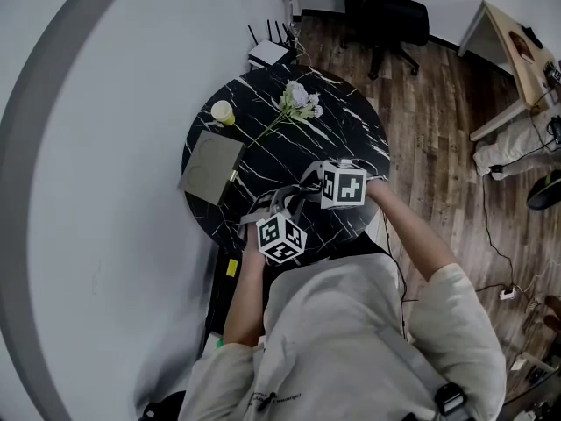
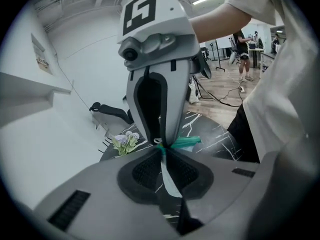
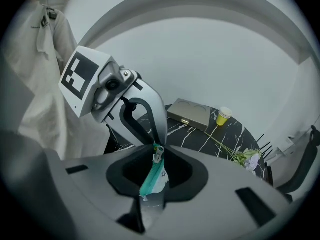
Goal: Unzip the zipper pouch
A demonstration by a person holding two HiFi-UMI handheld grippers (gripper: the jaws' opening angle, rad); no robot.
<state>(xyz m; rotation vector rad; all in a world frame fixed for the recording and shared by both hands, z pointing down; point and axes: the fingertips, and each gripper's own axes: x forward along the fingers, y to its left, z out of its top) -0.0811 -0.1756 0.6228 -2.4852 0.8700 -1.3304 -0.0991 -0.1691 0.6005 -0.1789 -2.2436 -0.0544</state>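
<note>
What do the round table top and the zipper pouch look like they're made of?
Table top: glossy black stone, marble or a marble-look surface, judging by white veins. Pouch: apparently thin translucent soft plastic, some print visible, with a teal woven-looking zipper tape.

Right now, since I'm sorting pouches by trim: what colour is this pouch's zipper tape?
Teal green. The zipper tape shows best in the right gripper view, running between the jaws.

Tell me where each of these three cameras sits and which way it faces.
Left gripper view: rides the left gripper, looking along its jaws at the right gripper; forearm, shirt show.
Right gripper view: rides the right gripper, facing the left gripper, table; shirt shows.
Head view: on the person's head, steeply down on table, grippers; arms, shirt show.
Shared: flowers in all; zipper pouch in both gripper views.
</note>
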